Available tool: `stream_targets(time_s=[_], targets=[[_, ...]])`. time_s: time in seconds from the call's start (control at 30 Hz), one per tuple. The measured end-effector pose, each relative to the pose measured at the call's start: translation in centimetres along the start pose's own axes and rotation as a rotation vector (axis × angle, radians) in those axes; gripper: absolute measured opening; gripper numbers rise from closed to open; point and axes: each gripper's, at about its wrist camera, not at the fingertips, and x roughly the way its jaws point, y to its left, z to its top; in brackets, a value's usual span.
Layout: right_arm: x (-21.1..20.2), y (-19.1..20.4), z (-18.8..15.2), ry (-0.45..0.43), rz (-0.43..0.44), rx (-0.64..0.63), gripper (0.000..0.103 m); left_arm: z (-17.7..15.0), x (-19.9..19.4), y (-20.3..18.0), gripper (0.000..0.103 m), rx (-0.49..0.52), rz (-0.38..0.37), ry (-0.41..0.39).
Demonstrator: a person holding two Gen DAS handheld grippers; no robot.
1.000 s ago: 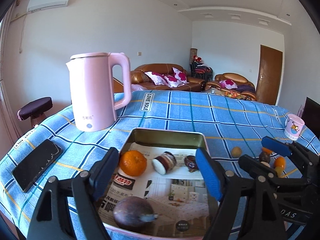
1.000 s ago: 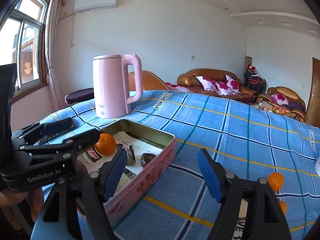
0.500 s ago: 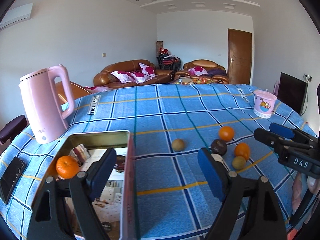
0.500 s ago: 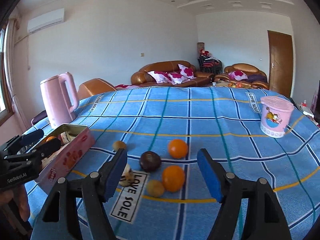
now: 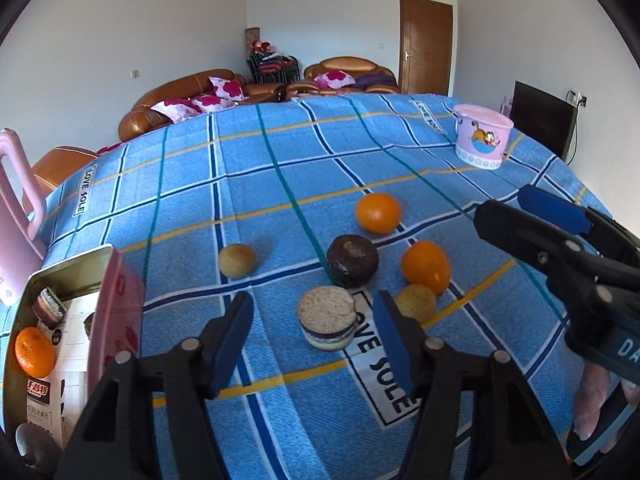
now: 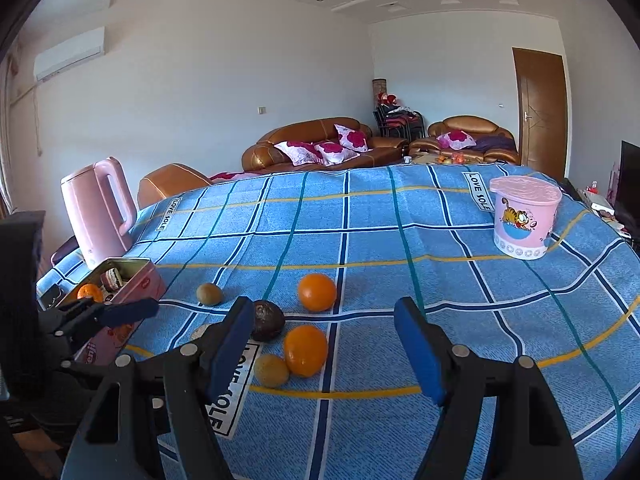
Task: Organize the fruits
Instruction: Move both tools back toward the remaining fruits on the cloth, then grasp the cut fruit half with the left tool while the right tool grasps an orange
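Loose fruit lies on the blue checked cloth: two oranges (image 5: 378, 213) (image 5: 425, 266), a dark passion fruit (image 5: 352, 260) and two small tan fruits (image 5: 237, 261) (image 5: 415, 302). A round layered snack cake (image 5: 326, 322) stands between the fingers of my left gripper (image 5: 316, 340). Its jaws are closing, and the pads are still clear of the cake. My right gripper (image 6: 326, 344) hangs open just above the cloth, with nothing held, short of the nearer orange (image 6: 306, 350) and a tan fruit (image 6: 271, 370). A pink tin (image 5: 116, 300) on the left holds an orange (image 5: 34, 352) and dark items.
A pink kettle (image 6: 100, 208) stands behind the tin at the far left. A pink lidded cup (image 6: 524, 216) stands at the back right of the table. My right gripper (image 5: 506, 208) reaches in from the right of the left wrist view. Sofas stand beyond the table.
Both views swung right, from the tin to the loose fruit. My left gripper came down around the snack cake and its jaws narrowed. The right gripper has hardly moved in the last half second.
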Motion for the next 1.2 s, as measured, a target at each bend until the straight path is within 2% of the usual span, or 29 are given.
stream_targets(time_s=[0.07, 0.1, 0.23, 0.4, 0.53, 0.6, 0.67, 0.8, 0.9, 1.2], targets=[[0.3, 0.0, 0.1, 0.011, 0.002, 0.003, 0.074, 0.0, 0.8, 0.3, 0.040, -0.018, -0.042, 0.037], [0.4, -0.1, 0.1, 0.017, 0.004, 0.007, 0.074, 0.0, 0.8, 0.5, 0.035, -0.031, -0.060, 0.038], [1.0, -0.5, 0.2, 0.034, 0.004, 0.025, 0.074, -0.1, 0.4, 1.1, 0.035, -0.052, -0.057, 0.015], [2.9, -0.1, 0.3, 0.115, 0.022, 0.014, 0.073, -0.1, -0.8, 2.2, 0.034, -0.076, 0.014, -0.049], [4.9, -0.3, 0.0, 0.207, 0.064, 0.036, 0.063, -0.3, -1.6, 3.2, 0.034, -0.118, 0.033, -0.093], [5.6, -0.5, -0.1, 0.242, 0.082, 0.052, 0.060, -0.3, -1.8, 3.4, 0.034, -0.124, 0.035, -0.107], [6.2, -0.6, -0.3, 0.273, 0.102, 0.068, 0.051, -0.3, -2.0, 3.5, 0.034, -0.128, 0.041, -0.118], [7.4, -0.4, -0.6, 0.336, 0.137, 0.073, 0.044, -0.3, -2.1, 3.4, 0.034, -0.122, 0.044, -0.127], [7.2, -0.2, -0.6, 0.328, 0.136, 0.068, 0.035, -0.3, -2.1, 3.5, 0.034, -0.127, 0.041, -0.130], [5.9, 0.1, -0.1, 0.257, 0.120, 0.041, 0.033, -0.4, -2.3, 3.5, 0.034, -0.135, 0.038, -0.136]])
